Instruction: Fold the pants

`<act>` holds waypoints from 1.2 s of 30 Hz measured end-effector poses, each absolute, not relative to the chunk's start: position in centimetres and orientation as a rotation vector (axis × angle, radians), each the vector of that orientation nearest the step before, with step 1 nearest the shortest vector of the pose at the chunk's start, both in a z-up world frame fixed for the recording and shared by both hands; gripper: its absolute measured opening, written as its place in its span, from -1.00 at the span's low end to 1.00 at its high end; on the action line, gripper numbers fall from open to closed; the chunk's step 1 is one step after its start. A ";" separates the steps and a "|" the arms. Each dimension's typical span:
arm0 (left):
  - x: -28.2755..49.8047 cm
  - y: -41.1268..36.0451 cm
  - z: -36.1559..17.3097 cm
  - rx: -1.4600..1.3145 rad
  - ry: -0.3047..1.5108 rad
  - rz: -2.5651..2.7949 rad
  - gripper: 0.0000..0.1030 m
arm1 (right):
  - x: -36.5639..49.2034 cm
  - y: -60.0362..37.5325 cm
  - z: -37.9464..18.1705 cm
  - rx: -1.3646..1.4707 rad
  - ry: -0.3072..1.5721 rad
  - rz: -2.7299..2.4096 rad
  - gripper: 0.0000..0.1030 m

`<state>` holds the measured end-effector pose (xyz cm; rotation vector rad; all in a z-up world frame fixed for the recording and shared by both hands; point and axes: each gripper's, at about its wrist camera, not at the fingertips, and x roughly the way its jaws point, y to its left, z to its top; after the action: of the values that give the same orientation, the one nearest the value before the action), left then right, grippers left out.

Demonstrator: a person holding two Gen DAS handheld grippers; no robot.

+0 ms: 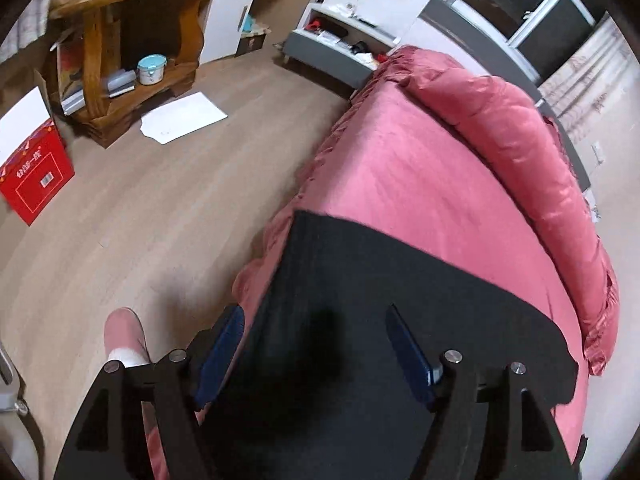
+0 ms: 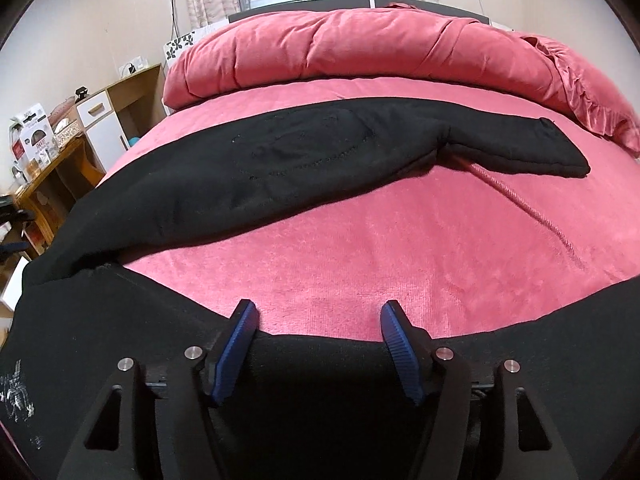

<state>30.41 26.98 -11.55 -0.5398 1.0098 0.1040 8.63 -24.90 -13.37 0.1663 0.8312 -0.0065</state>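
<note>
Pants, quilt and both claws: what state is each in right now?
Black pants: spread across the pink bed, one leg stretched out flat.
Pink quilt: rolled at the headboard end.
Left claw: open over the pants.
Right claw: open at the fabric edge.

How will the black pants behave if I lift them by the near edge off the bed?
The black pants will probably flop and drape: they already sag over the bed edge. The thick, fleecy-looking fabric suggests some weight and good grip, so they likely drag rather than slide.

cloth on cloth, wood around

the pants point(image 2: 304, 160) were matt black fleece; the bedspread point(image 2: 360, 248) looked plush, the shelf point(image 1: 132, 40) glossy wood.
</note>
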 end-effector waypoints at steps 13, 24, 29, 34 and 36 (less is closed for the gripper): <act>38.4 28.5 -17.7 -0.667 1.075 -0.003 0.42 | 8.8 -24.9 -13.8 0.178 0.833 0.003 0.36; 35.7 25.7 -13.0 -0.521 0.959 -0.045 -0.73 | 8.9 -24.9 -14.0 0.180 0.832 0.004 0.37; 31.8 24.6 -8.4 -0.527 0.838 -0.106 -0.74 | 8.9 -25.0 -14.0 0.179 0.832 0.004 0.37; 26.5 23.5 -4.8 -0.492 0.745 -0.194 -0.74 | 8.8 -24.9 -14.0 0.178 0.832 0.003 0.37; 23.8 23.0 -3.7 -0.467 0.713 -0.227 -0.75 | 8.7 -24.9 -14.0 0.175 0.833 0.002 0.37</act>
<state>23.81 22.96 -3.69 -0.4672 0.7126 -0.2265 8.72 -24.94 -14.03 0.1754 0.8335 0.0021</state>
